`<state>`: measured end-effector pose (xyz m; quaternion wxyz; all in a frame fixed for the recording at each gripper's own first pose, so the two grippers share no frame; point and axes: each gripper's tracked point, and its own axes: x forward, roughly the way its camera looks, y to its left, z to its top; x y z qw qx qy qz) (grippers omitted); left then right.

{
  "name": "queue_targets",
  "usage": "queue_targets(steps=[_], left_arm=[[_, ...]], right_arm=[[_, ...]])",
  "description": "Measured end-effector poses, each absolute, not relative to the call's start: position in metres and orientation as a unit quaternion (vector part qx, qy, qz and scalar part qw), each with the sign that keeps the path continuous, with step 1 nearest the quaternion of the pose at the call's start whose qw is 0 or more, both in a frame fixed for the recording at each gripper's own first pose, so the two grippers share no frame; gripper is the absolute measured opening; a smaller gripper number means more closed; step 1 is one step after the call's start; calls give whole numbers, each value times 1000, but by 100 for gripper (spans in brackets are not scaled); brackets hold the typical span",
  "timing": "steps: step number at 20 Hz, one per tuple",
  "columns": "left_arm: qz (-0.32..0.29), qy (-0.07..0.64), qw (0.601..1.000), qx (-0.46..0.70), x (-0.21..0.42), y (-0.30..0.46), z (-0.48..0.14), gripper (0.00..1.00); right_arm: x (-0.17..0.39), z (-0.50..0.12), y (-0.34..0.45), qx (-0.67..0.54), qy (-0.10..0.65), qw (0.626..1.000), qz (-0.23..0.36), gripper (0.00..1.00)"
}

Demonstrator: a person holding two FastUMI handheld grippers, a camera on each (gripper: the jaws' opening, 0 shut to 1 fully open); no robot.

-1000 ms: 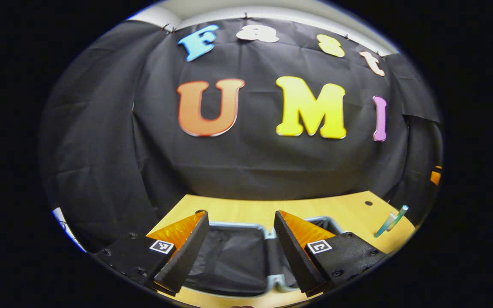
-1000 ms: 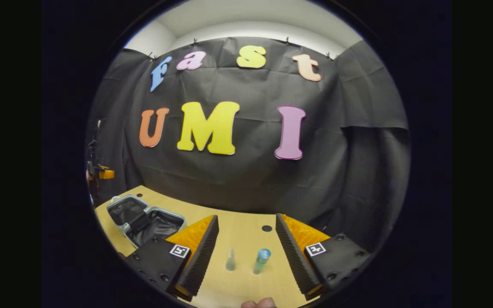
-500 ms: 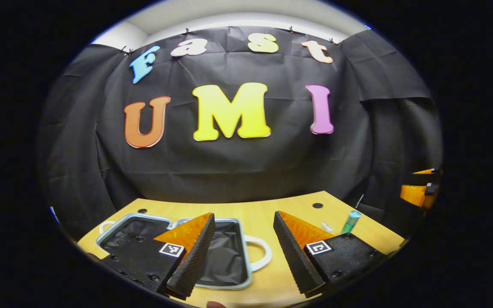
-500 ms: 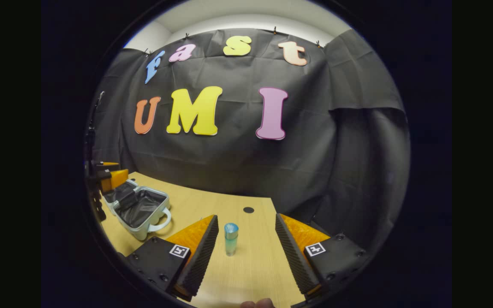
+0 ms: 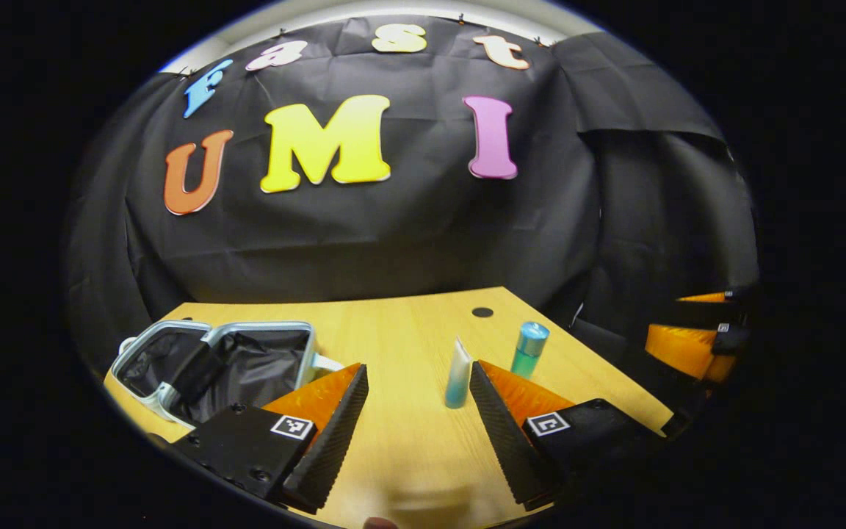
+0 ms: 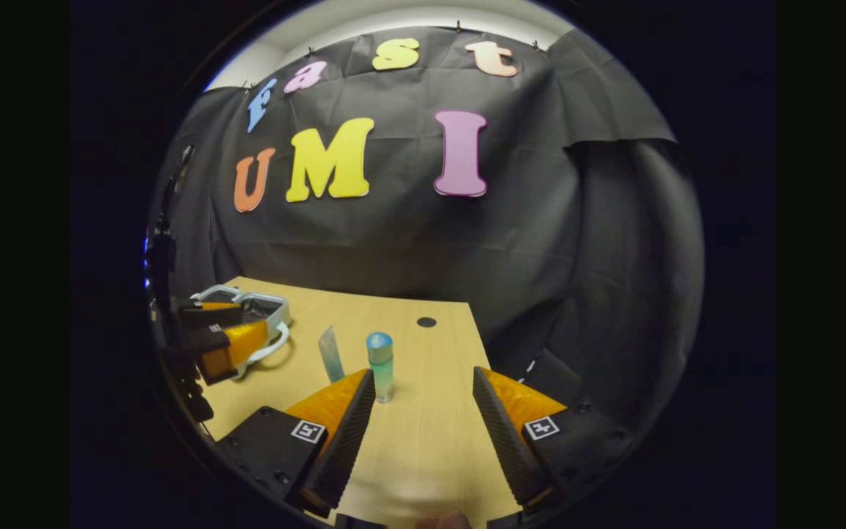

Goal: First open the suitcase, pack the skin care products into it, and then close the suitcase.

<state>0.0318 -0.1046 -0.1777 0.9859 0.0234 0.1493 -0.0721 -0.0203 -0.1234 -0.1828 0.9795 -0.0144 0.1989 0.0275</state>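
- Suitcase (image 5: 217,364) lies open flat on table (image 5: 408,323), lining up, so step 1 looks done & both halves are ready to load.
- Tube (image 5: 458,373) & bottle (image 5: 529,350) stand upright near table's right end, apart from the case, so nothing packed yet.
- Left gripper (image 5: 416,419): jaws spread, empty; tube sits just beyond its right finger, case off to its left.
- Right gripper (image 6: 423,422): jaws apart, holding nothing; bottle stands by its left finger tip, tube just past that.
- Judgement: both tools are aimed at the products for the first pick-up.
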Motion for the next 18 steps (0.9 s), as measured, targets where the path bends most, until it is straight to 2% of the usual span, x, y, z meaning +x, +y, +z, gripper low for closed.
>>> queue_targets(steps=[3,4,12,15,18], left_arm=[[-91,169,981,21,46,-130,-211,92],[-95,178,979,19,53,-136,-222,97],[-91,229,969,14,105,-152,-280,99],[-83,244,966,13,119,-150,-292,94],[-74,262,962,7,127,-146,-302,81]], right_arm=[[-26,-198,-137,-22,218,975,29,80],[-28,-200,-141,-17,222,975,28,80],[-33,-207,-169,-10,242,970,0,79],[-33,-210,-179,-10,248,969,-11,79],[-33,-212,-179,-15,254,967,-13,78]])
